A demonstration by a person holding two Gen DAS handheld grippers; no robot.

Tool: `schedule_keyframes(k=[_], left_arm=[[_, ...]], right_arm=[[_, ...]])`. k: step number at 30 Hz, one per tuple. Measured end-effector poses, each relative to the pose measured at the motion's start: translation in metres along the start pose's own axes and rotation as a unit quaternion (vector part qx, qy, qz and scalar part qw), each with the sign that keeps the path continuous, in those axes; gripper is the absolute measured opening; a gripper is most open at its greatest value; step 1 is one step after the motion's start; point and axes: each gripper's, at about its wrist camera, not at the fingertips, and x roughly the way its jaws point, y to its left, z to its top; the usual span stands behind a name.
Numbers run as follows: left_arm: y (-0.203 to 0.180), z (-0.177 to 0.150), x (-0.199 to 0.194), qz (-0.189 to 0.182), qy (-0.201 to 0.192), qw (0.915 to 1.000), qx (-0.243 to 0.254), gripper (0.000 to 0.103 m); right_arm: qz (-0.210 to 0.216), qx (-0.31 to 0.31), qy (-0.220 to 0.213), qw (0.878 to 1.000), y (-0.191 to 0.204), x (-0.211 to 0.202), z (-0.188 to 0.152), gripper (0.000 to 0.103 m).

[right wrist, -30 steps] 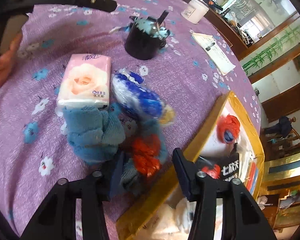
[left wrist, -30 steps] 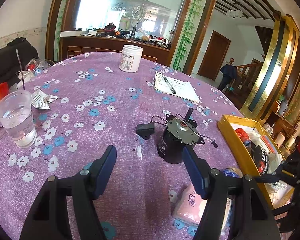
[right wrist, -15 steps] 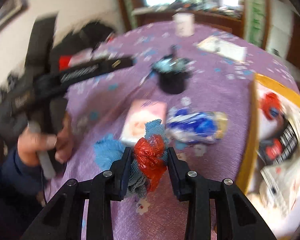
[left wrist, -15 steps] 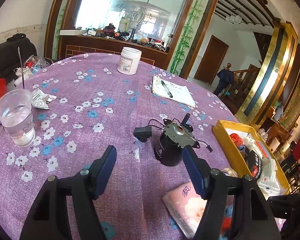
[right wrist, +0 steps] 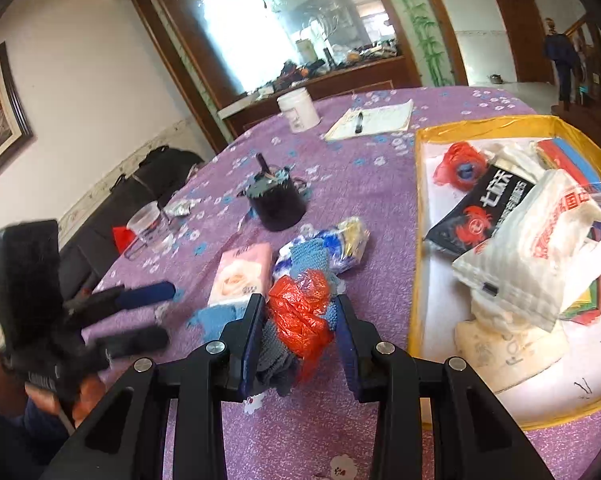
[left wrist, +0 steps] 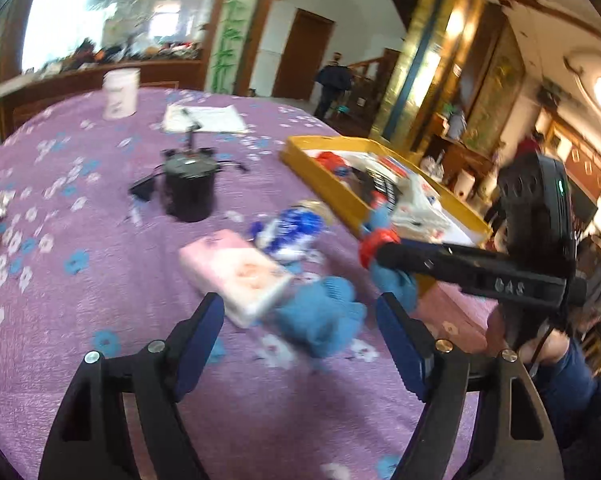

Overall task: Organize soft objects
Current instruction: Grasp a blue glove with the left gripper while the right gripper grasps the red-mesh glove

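Tilting downward, right tool (right wrist: 300, 332) clamps the red-and-blue bundle (right wrist: 300, 316); left tool (left wrist: 300, 344) is opening, empty.

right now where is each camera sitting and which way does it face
Left wrist: rides the left tongs, opening over nothing, facing across the purple table toward the yellow tray; right tongs show.
Right wrist: rides the right tongs, shut on a red bag and blue cloth bundle; left tongs show.
Shared: pink tissue pack, black motor.
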Motion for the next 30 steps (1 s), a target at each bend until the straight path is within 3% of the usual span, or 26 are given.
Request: schedule_keyframes(k=[1,3,8,10,14,17,22,30], left_arm=[[-0.010,0.000,0.005,0.011,0.008,0.9998,0.016,0.056],[-0.023,-0.001,0.015,0.019,0.029,0.9988,0.034,0.040],[-0.038,-0.004,0.037,0.055,0.059,0.9950,0.058,0.040],[-0.036,-0.004,0.043,0.069,0.063,0.9940,0.055,0.053],[-0.037,0.000,0.056,0.066,0.083,0.9927,0.058,0.053],[-0.044,0.002,0.069,0.067,0.104,0.9896,0.072,0.045],[-0.055,0.001,0.069,0.084,0.096,0.9867,0.101,0.039],[-0.061,0.001,0.054,0.114,0.056,0.9853,0.115,0.039]], right_arm=[[0.001,-0.001,-0.006,1.000,0.000,-0.002,0.001,0.038],[-0.011,-0.003,-0.015,1.000,-0.004,-0.007,-0.002,0.038],[-0.001,0.002,-0.026,1.000,-0.006,-0.015,-0.004,0.038],[-0.001,-0.005,-0.030,1.000,-0.004,-0.017,-0.005,0.038],[0.003,-0.007,-0.031,1.000,-0.002,-0.017,-0.007,0.038],[0.002,-0.003,-0.034,0.999,-0.003,-0.018,-0.007,0.038],[0.000,0.005,-0.037,0.999,-0.006,-0.019,-0.007,0.038],[-0.004,0.010,-0.036,0.999,-0.007,-0.019,-0.006,0.038]])
